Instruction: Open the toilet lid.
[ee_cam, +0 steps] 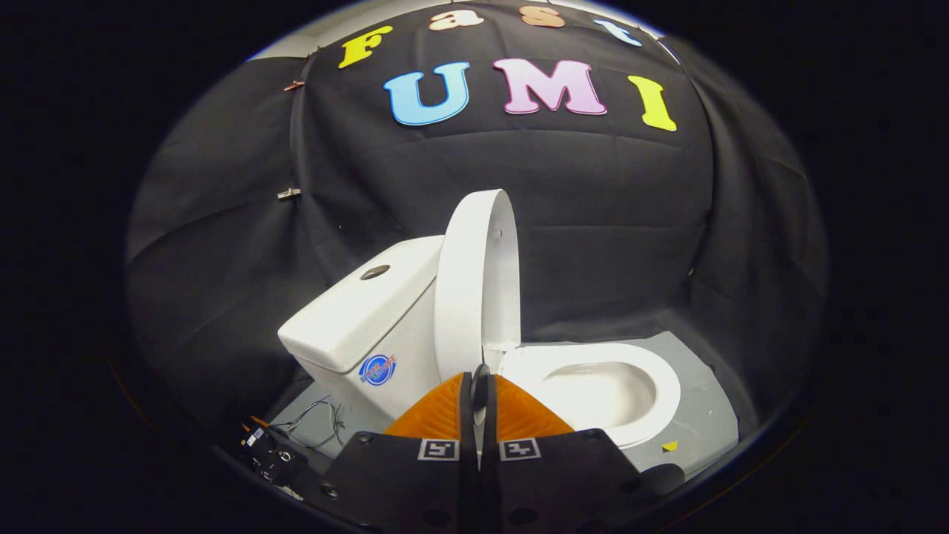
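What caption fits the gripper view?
Toilet lid raised upright against the tank, bowl exposed; hand-held gripper shut just before it.

the camera rides on the gripper (478, 389), looking forward along its closed fingers. it sits close beside the toilet (415, 319), facing the booth wall (593, 215).
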A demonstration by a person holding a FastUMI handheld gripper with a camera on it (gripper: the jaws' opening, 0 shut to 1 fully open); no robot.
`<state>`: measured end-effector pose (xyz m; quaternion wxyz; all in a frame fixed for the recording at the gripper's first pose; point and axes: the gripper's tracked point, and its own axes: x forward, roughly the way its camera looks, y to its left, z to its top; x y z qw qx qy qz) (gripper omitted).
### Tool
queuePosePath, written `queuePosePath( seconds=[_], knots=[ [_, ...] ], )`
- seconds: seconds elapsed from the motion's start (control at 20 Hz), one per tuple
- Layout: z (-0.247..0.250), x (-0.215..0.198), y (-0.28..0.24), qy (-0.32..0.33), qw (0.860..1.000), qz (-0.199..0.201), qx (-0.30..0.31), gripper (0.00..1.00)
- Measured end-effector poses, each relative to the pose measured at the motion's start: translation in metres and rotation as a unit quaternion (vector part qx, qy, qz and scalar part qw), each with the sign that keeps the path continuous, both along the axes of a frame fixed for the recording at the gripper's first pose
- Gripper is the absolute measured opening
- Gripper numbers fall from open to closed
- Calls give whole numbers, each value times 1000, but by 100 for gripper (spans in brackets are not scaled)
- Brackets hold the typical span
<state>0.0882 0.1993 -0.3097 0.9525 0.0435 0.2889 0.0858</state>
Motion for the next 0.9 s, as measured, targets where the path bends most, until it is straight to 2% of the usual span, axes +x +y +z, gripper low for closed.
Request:
queuePosePath(
  seconds=[0.9],
  knots=[
    [-7,8,61,-4,999,49,-20,5]
  ],
)
